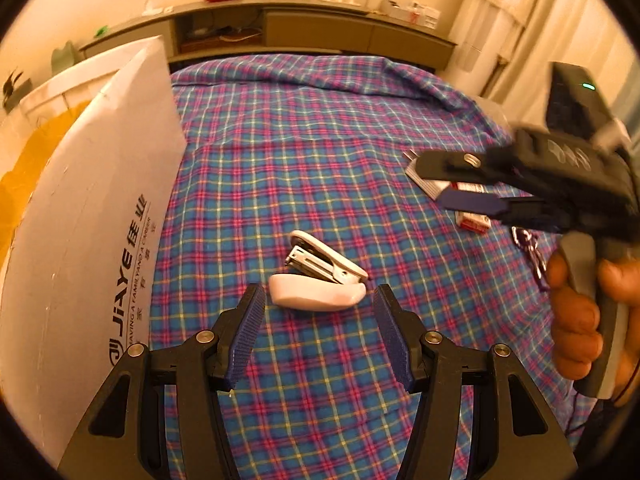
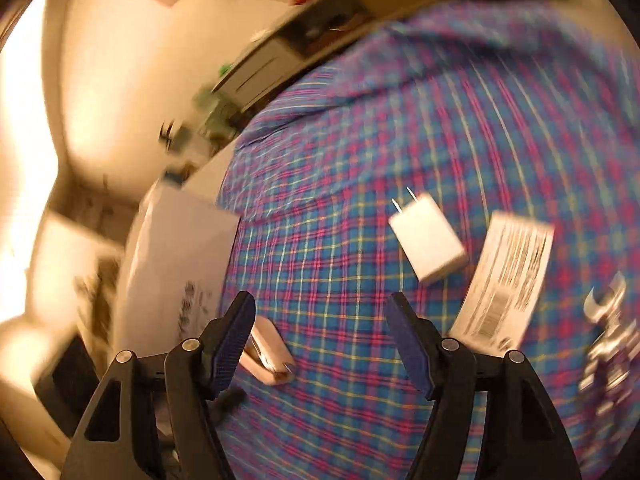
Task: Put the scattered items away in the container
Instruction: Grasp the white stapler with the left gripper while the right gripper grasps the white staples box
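Scattered items on the bedspread, container at its left edge.

In the left wrist view the stapler point(image 1: 320, 276) lies on the bedspread point(image 1: 320, 152), just ahead of the left gripper point(image 1: 319, 300) and between its fingertips' line. The box point(image 1: 100, 216) stands at the left, beside the bedspread's edge. To the right, the right gripper point(image 1: 440, 184), held in a hand point(image 1: 580, 320), hangs above a plug adapter point(image 1: 416, 172) and a small packet point(image 1: 474, 222); a wrench point(image 1: 532, 252) lies nearer, just right of them. A low shelf unit point(image 1: 320, 28) runs behind the bed. In the right wrist view the adapter point(image 2: 428, 238) lies left of the packet point(image 2: 504, 280), the wrench point(image 2: 608, 320) farthest right.
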Demonstrator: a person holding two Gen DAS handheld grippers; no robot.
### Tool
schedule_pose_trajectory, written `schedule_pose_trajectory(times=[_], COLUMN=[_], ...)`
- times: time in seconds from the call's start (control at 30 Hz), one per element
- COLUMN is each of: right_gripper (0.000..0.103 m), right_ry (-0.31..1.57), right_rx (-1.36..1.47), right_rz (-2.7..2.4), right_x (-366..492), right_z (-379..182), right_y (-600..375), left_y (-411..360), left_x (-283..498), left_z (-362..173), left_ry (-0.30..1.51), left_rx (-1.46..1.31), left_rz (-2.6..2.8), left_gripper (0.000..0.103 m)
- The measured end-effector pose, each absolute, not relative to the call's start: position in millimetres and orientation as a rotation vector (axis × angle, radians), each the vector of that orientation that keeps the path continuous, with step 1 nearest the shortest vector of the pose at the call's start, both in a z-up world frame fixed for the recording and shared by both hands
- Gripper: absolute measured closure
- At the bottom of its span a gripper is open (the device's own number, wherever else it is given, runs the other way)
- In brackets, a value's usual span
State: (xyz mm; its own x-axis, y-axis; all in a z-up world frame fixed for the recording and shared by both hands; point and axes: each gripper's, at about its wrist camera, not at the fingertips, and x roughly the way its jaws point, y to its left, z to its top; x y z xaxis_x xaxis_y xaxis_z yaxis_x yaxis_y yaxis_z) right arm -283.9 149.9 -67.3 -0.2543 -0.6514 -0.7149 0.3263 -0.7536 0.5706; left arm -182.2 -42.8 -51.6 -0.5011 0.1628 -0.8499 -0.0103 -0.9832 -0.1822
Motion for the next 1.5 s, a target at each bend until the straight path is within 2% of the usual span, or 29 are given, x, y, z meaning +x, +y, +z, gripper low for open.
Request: schedule_pose_trajectory(times=[0.07,0.2,0.27,0.4,0.47,0.53,0.63,0.7,0.77,0.9,1.03,1.13,1.33,1.5], right_gripper=[0.034,0.034,0.034,0.034,0.036,0.06,0.06,0.06,0.058,0.047,0.047,0.047,0.047,0.047], right_ry=[-0.098,0.279,0.394,0.517,0.499,0.397,-0.079,-0.319,-0.43,-0.319,-0.353,-0.299,-0.198,-0.161], right_rx=[1.253,1.118,1.062,1.05,1.081,1.109,1.307,1.373,1.393,1.366,1.37,1.357,1.367,1.403], right_rz=[-2.103,-2.057,-2.014,-1.95,-1.935,-1.943,-1.884,-1.832,-1.84,-2.026,-2.075,-2.179,-2.423,-2.352], right_x=[-266,-237,-225,-219,-222,-230,-261,-272,-278,-274,-274,-269,-283,-287], right_z=[-51,-54,-62,-82,-95,-99,-103,-112,-115,-98,-90,-76,-60,-78], right_y=[130,86,67,39,30,31,64,88,106,124,142,163,210,203], left_y=[-46,-33,-32,-36,-38,-40,-45,-47,-47,-41,-38,-26,10,6], left_x=[-172,-145,-141,-145,-143,-140,-138,-139,-137,-137,-149,-164,-203,-230], left_z=[-43,-33,-39,-58,-56,-50,-43,-41,-39,-35,-35,-40,-60,-81], left_ry=[-0.255,-0.076,-0.017,-0.033,-0.028,-0.021,-0.035,-0.049,-0.057,-0.063,-0.147,-0.19,-0.027,-0.098], left_rx=[-1.515,-1.465,-1.493,-1.582,-1.574,-1.545,-1.526,-1.521,-1.511,-1.487,-1.45,-1.432,-1.374,-1.415], left_rz=[2.601,2.545,2.55,2.501,2.499,2.505,2.524,2.532,2.536,2.54,2.554,2.56,2.636,2.658], left_gripper=[0.044,0.043,0.043,0.044,0.044,0.043,0.043,0.043,0.044,0.043,0.043,0.043,0.043,0.043])
